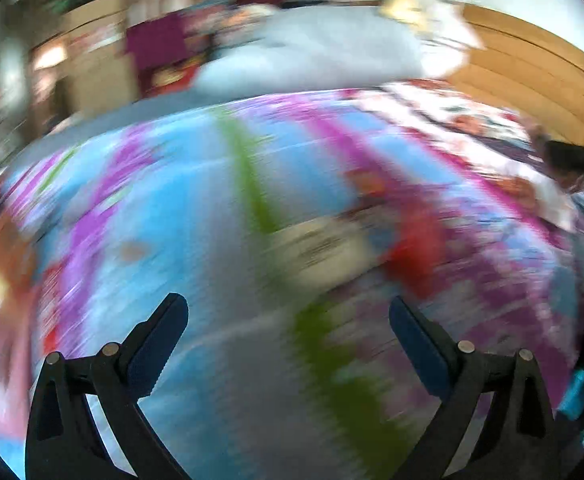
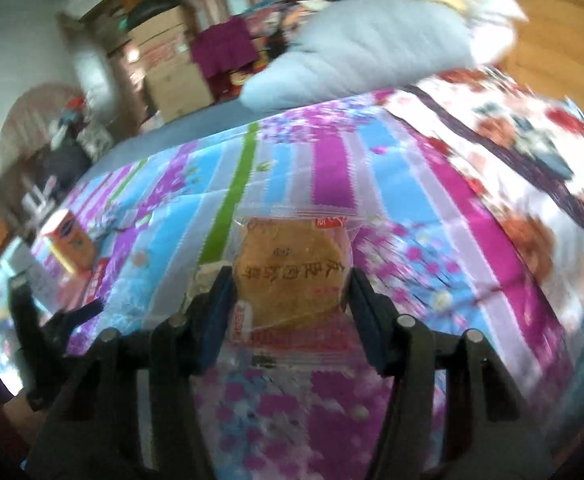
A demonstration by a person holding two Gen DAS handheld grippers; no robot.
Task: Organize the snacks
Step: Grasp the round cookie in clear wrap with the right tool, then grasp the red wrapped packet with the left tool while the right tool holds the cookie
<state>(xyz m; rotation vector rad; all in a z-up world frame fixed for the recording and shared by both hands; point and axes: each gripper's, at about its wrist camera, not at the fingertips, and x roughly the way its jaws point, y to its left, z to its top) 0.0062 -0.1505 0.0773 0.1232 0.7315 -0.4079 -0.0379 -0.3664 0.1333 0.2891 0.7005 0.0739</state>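
Upright, wrapped pastry (image 2: 290,270) (print inverted) between right gripper (image 2: 290,284) pads.

A bed (image 2: 332,168) under a quilt (image 2: 444,216) striped blue, purple and green, an orange snack box (image 2: 70,246) standing on it, a pale grey duvet (image 2: 364,52) heaped at the far end

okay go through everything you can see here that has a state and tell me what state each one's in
Right gripper: shut on the wrapped pastry, above the bed.
Wrapped pastry: sealed in clear wrapper, held flat between the fingers.
Left gripper: open, nothing between the fingers.
Orange snack box: standing upright on the quilt.
Quilt: spread over the bed.
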